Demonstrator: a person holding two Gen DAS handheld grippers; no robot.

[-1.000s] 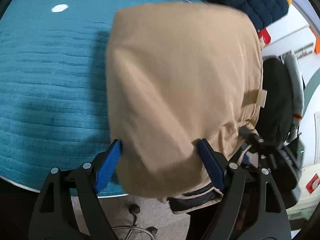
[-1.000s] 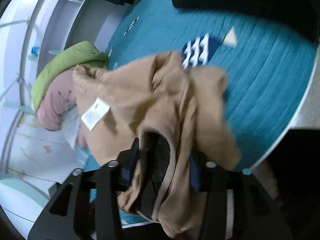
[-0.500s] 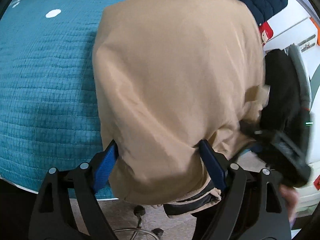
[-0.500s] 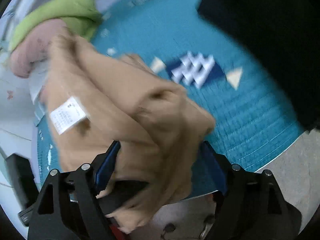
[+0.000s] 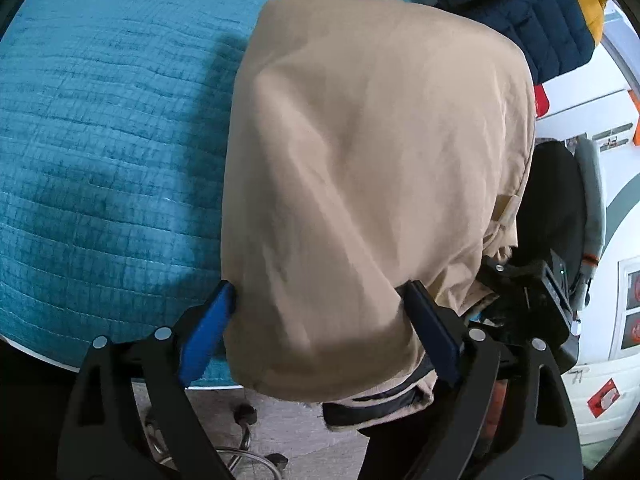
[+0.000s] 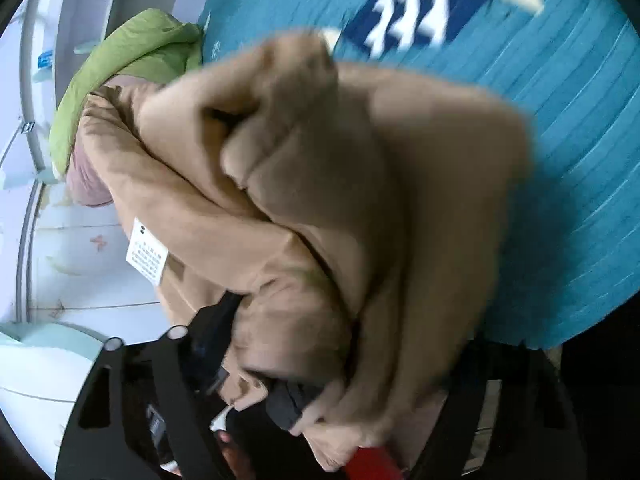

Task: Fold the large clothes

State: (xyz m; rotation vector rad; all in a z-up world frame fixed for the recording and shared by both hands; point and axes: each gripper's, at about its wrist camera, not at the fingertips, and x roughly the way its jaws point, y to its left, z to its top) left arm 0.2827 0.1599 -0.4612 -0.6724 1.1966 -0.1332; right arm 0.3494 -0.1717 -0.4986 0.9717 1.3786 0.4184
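Observation:
A large tan garment [image 5: 372,168] with a dark lining hangs bunched over the edge of a teal quilted bed [image 5: 100,140]. My left gripper [image 5: 320,328] has its blue pads wide apart with the cloth draped between them. In the right wrist view the same tan garment [image 6: 328,200] is crumpled in thick folds, with a white care label [image 6: 146,256]. It covers my right gripper [image 6: 320,380], whose fingertips are hidden in the folds. The right gripper body also shows in the left wrist view [image 5: 528,300], under the garment's right edge.
A navy and yellow puffer jacket [image 5: 520,12] lies at the bed's far right. A green and pink bundle [image 6: 120,72] sits beside the bed. A dark blue patch with white marks [image 6: 416,12] is on the quilt. A chair base [image 5: 240,440] stands on the floor below.
The garment has swung and bunched up more in front of the right gripper, which has turned. The left gripper has drawn back slightly, cloth still between its pads.

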